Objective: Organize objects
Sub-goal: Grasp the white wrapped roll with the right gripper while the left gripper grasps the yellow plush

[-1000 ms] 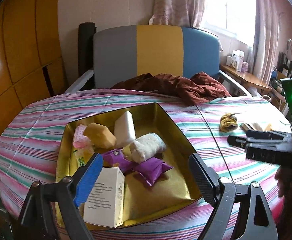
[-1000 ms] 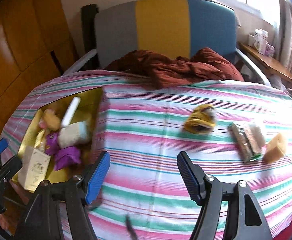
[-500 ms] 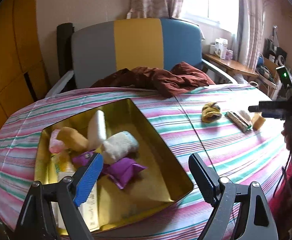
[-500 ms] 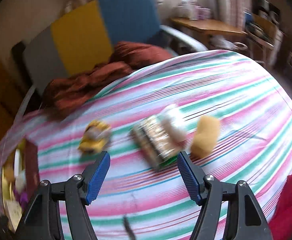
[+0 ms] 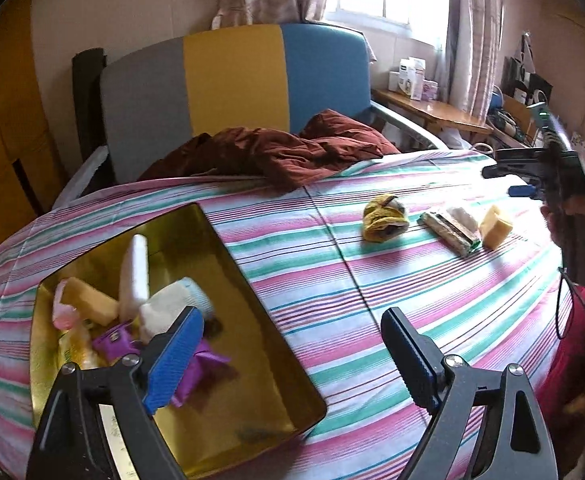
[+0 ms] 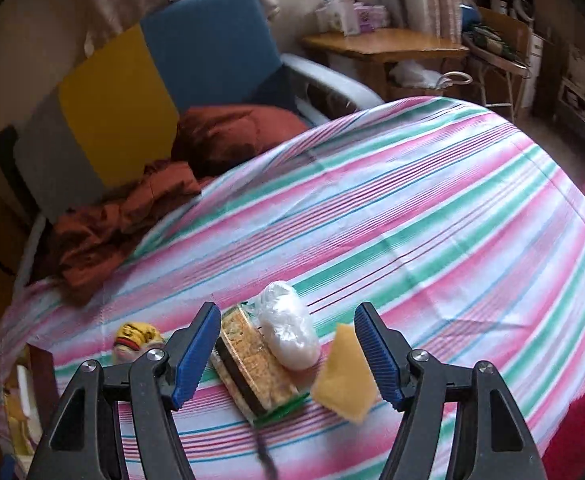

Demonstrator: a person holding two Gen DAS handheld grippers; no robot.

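A gold tray (image 5: 228,264) on the striped tablecloth holds several items: white and yellow blocks, a white roll, purple packets, a box. My left gripper (image 5: 292,356) is open and empty above the tray's right rim. On the cloth to the right lie a yellow knitted piece (image 5: 384,218), a flat snack pack (image 5: 450,230), a white wrapped bundle (image 6: 288,332) and a yellow sponge (image 5: 495,221). My right gripper (image 6: 288,354) is open, hovering just above the snack pack (image 6: 252,368) and bundle, with the sponge (image 6: 346,376) by its right finger. It also shows in the left wrist view (image 5: 540,176).
A grey, yellow and blue chair (image 5: 232,92) stands behind the table with a crumpled brown cloth (image 5: 276,152) spilling onto the far edge. A wooden side table (image 6: 384,44) with boxes stands at the back right. Striped cloth (image 6: 432,208) stretches beyond the items.
My right gripper has swung right and come down close over the snack pack, bundle and sponge. My left gripper has drifted right, from over the tray's contents to its right rim.
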